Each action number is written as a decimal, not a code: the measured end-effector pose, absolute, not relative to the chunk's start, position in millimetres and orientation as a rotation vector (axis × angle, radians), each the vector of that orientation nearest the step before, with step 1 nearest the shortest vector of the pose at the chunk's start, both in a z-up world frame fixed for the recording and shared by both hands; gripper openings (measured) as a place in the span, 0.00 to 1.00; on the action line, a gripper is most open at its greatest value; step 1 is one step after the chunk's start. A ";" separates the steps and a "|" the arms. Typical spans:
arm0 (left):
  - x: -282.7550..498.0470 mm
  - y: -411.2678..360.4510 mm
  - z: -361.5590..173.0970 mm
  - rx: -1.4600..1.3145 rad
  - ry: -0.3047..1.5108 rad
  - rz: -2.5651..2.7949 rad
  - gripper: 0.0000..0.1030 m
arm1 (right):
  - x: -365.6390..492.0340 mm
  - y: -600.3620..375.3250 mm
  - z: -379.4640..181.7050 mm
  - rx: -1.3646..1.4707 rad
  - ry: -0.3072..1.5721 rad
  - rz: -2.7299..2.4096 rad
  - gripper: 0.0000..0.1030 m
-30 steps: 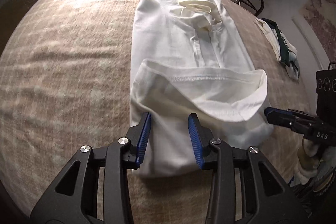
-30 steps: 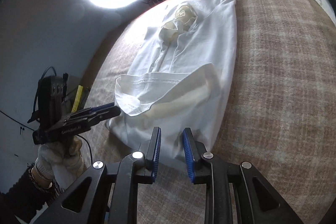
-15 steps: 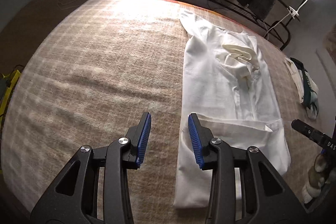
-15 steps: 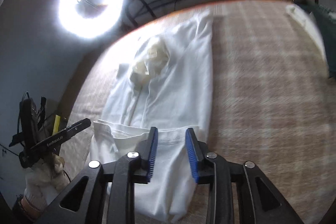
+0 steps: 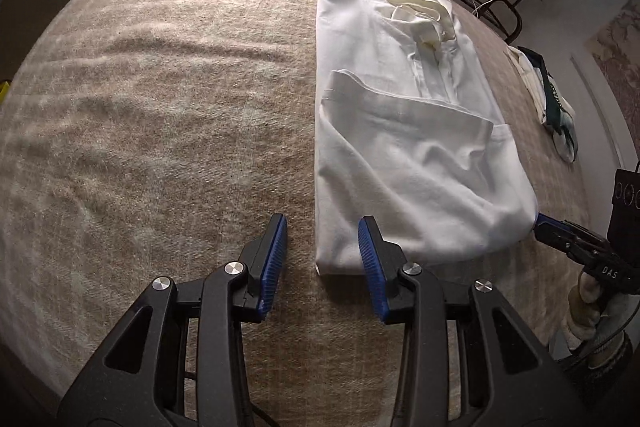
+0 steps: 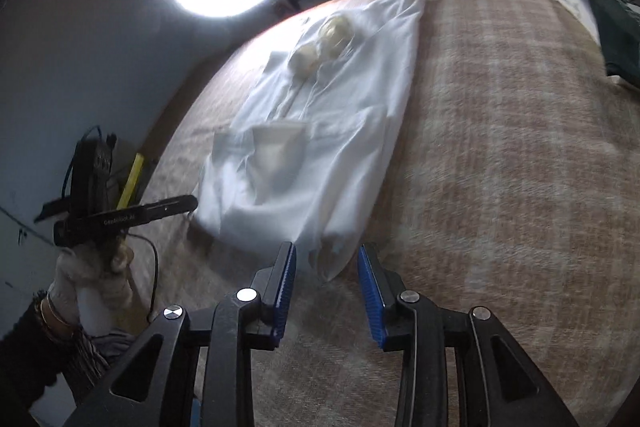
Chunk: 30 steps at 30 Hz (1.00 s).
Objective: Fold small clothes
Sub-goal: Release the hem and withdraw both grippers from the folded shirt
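- The left gripper (image 5: 322, 255) hovers with its blue pads apart and nothing between them; the near left corner of the white shirt (image 5: 400, 131) lies just beyond its right pad.
- The right gripper (image 6: 326, 285) has just been closing a little, though its pads stand apart and press on nothing; the shirt's near right corner lies in the gap beyond them.
- The shirt lies lengthwise on the beige plaid blanket (image 5: 160, 107), collar at the far end, hem part folded up over the body.
- A green-and-white garment (image 5: 556, 107) lies apart at the blanket's right edge.
- No container shows in either view.
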State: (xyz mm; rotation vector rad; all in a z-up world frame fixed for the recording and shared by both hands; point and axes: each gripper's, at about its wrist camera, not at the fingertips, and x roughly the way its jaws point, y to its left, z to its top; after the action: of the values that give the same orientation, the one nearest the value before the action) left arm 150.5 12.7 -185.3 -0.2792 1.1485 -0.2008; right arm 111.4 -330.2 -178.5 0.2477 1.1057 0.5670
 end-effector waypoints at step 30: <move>163.1 13.1 -178.0 -0.254 1.103 -0.212 0.00 | 102.5 -327.0 -171.2 0.093 1.018 0.676 0.00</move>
State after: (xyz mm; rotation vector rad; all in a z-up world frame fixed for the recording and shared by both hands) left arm 163.1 13.1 -178.0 -0.2536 1.1029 -0.2124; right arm 102.5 -327.0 -171.2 0.0934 1.0179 0.6759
